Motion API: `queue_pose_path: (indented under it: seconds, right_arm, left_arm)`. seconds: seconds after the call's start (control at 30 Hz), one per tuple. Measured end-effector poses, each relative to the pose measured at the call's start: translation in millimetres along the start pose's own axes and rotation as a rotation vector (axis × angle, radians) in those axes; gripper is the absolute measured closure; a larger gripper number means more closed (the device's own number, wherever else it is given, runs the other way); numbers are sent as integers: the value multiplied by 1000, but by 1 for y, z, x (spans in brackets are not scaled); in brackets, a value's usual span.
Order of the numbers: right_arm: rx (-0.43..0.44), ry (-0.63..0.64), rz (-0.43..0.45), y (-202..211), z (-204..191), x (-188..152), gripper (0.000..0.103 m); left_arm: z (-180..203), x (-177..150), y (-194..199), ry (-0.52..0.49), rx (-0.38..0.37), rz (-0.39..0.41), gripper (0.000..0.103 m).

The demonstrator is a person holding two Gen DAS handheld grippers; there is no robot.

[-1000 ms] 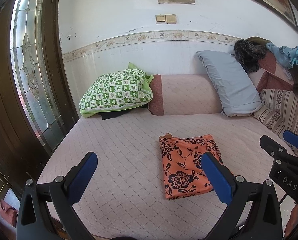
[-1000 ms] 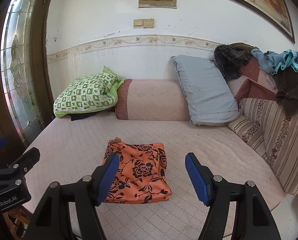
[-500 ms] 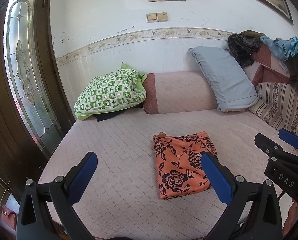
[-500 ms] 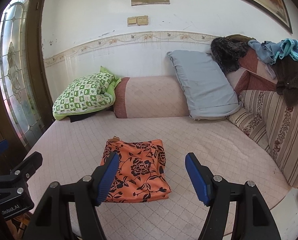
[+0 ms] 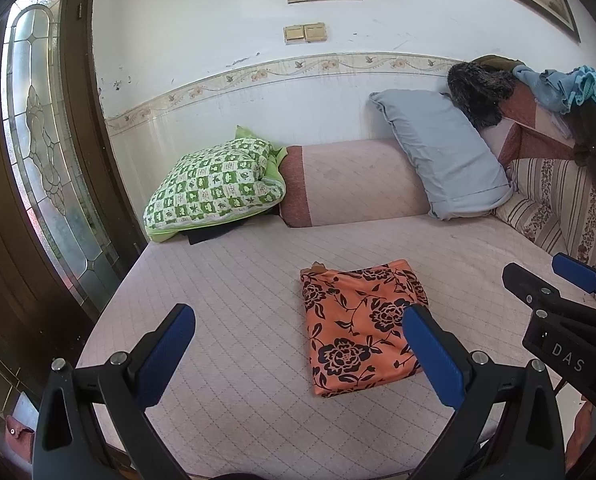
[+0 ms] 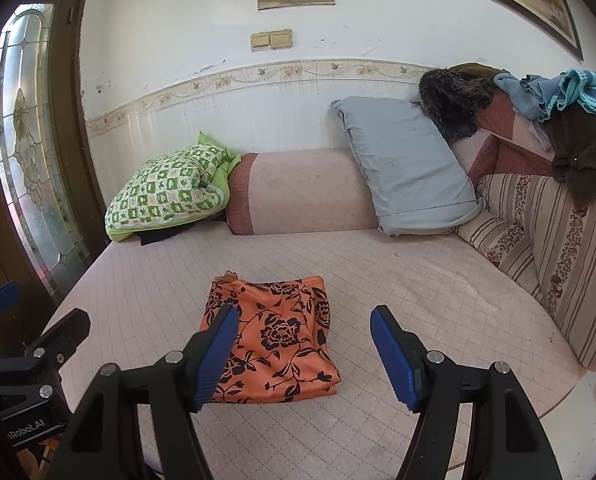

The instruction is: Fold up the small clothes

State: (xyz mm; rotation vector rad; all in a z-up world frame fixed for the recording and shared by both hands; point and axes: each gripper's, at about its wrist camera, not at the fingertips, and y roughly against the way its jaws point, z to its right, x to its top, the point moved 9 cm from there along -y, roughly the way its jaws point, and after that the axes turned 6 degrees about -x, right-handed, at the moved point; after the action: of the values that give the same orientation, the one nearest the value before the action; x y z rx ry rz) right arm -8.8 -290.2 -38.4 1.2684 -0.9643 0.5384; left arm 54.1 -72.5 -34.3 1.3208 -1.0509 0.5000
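Orange floral garment (image 6: 275, 338), folded into a neat rectangle, lies flat low in the frame on the pink quilted mattress (image 6: 418, 280). Right gripper (image 6: 304, 354) hangs just above it, blue pads spread wide, nothing between them. Left gripper (image 5: 298, 354) sits low in its own view too, jaws apart and empty, cloth beside its right pad. Further back, centre frame, a pink bolster (image 6: 306, 192) against the wall, green checked pillow (image 6: 165, 192) to its left, grey pillow (image 6: 406, 172) leaning at right.

Left gripper (image 5: 298, 356): jaws spread wide, nothing between the pads.
Right gripper (image 6: 304, 354): jaws apart, empty, pointing slightly downward.
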Motion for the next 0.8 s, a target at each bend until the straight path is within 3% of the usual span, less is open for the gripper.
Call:
queue_pose_path:
  seconds: [0.8]
  right_arm:
    - [-2,40,-18,-5,-16,-3,31]
  left_arm:
    - [-3,-1,-2,19,-27,6,0]
